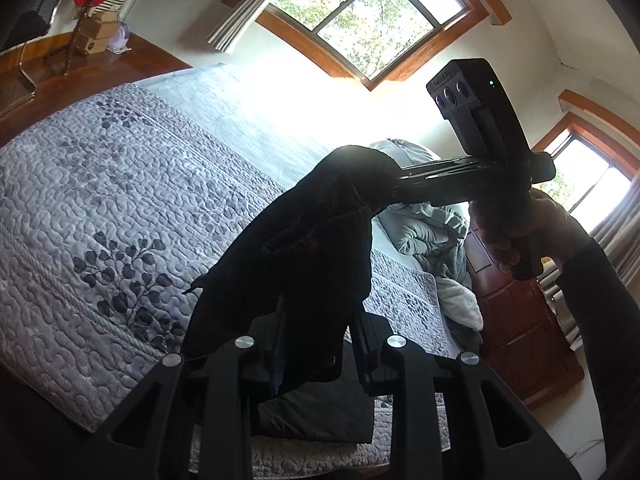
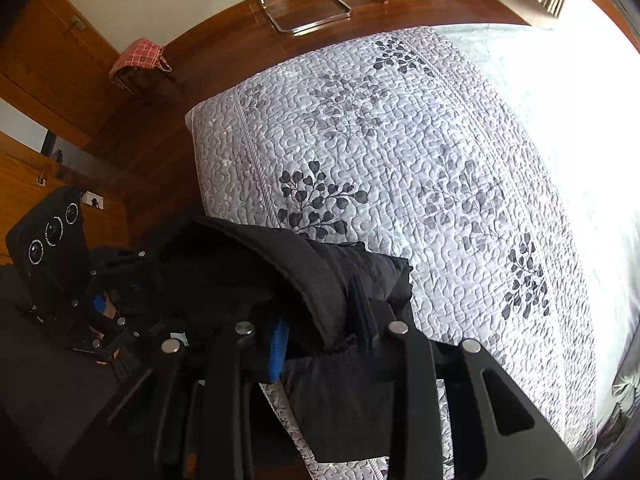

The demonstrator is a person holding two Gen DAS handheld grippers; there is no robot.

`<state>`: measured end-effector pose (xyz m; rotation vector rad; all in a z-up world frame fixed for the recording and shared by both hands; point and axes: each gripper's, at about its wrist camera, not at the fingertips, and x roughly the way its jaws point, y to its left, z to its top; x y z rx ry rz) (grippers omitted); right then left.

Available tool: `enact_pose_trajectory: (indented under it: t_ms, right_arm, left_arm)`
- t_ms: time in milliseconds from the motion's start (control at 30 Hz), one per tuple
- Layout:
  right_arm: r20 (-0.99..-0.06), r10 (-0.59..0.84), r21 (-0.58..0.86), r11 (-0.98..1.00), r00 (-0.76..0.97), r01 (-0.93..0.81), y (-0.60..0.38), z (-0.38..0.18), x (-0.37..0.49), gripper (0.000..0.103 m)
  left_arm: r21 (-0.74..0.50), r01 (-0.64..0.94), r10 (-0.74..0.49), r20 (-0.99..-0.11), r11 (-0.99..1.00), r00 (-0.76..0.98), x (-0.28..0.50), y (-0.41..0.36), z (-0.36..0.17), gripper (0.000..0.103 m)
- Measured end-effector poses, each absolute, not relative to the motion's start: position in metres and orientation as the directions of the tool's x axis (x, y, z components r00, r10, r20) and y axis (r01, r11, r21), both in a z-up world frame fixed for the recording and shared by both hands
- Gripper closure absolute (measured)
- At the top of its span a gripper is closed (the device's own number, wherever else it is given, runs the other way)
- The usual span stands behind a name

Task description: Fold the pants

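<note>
Left wrist view shows the left gripper [image 1: 320, 344] pinching a bunch of the black pants [image 1: 304, 240], which hang lifted above the quilted bed [image 1: 100, 184]. The right gripper [image 1: 390, 182] pinches the other end of the same bunched edge, a hand [image 1: 516, 232] on its handle. Right wrist view confirms dark cloth clamped between its fingers. Holding two points likely lets the fabric drape straight before laying it flat to fold.
</note>
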<state>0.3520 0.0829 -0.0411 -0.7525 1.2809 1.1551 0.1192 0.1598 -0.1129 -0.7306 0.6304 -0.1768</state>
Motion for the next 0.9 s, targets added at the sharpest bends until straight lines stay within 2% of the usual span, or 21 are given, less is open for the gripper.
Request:
enact_pose_trajectory:
  t_ms: [900]
  right_arm:
    - [-0.958,0.281,0.188,0.471,-0.055,-0.862,-0.090,-0.065,0.360,0.081]
  left_arm:
    - [-0.553,0.135,-0.489,-0.564,0.822,0.665,0.157,0.017,-0.127,0.076]
